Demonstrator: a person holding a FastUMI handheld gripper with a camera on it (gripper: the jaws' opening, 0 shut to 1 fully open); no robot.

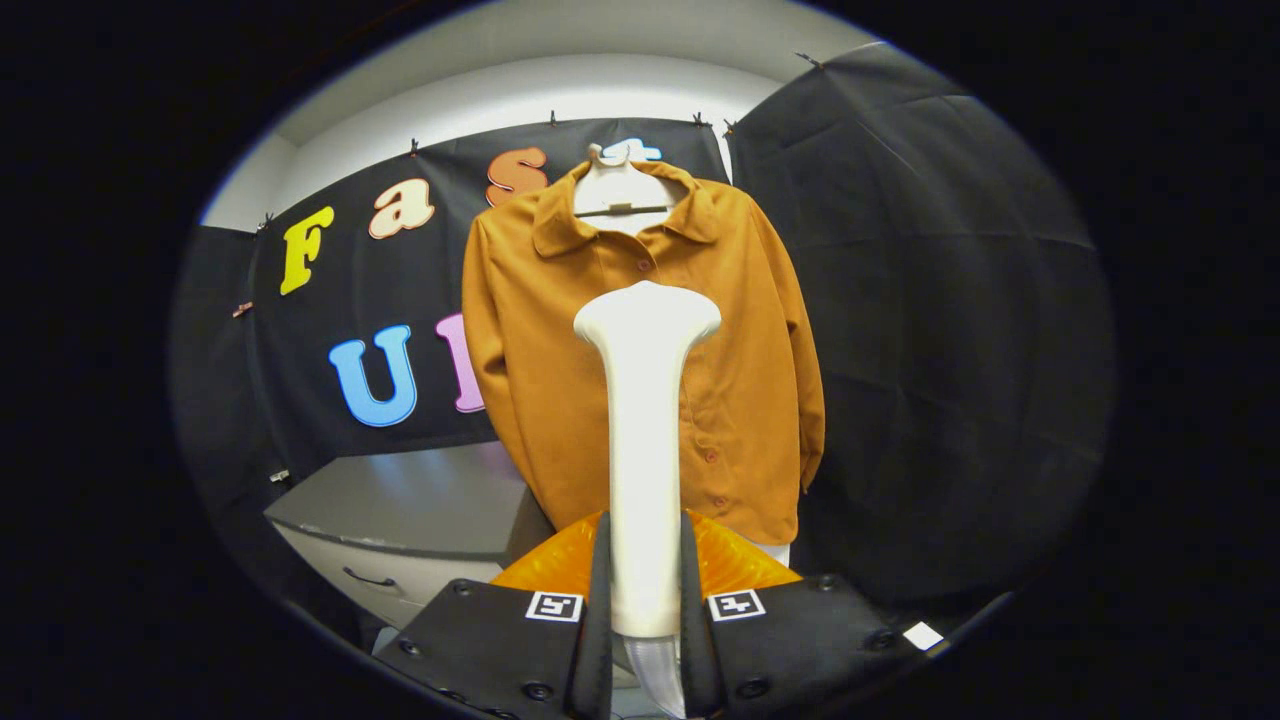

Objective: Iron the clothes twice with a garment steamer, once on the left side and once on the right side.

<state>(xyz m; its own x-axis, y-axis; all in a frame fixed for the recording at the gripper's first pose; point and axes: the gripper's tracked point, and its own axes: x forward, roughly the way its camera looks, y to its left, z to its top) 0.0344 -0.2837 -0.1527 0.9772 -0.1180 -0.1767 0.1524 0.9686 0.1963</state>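
Shirt (560, 380): rust-orange, buttoned, collar spread, hung on a pale hanger (622, 190) against the black booth wall. It lies beyond the steamer head, apart from it as far as can be judged. Risk: a loose hanging garment may swing or bunch when pushed, so a pass could skate off the panel or leave one side half-treated.

Cabinet (400, 520): grey-topped surface with a drawer front, low and to the left of the shirt. Risk: slight; it could catch a hose or elbow on a wide left-side stroke.

Garment steamer (645, 440): white, upright handle widening to a flat head in front of the shirt's button placket, centred between the two sides. Risk: starting from the middle, the left and right passes may overlap or miss the outer panels; the head could also snag a button.

Gripper (645, 620): black fingers clenched on the lower steamer handle, one on each side, with an orange part just behind. Risk: the hold is low on a tall tool, so pressure at the head may lever it sideways or let it twist in the fingers.
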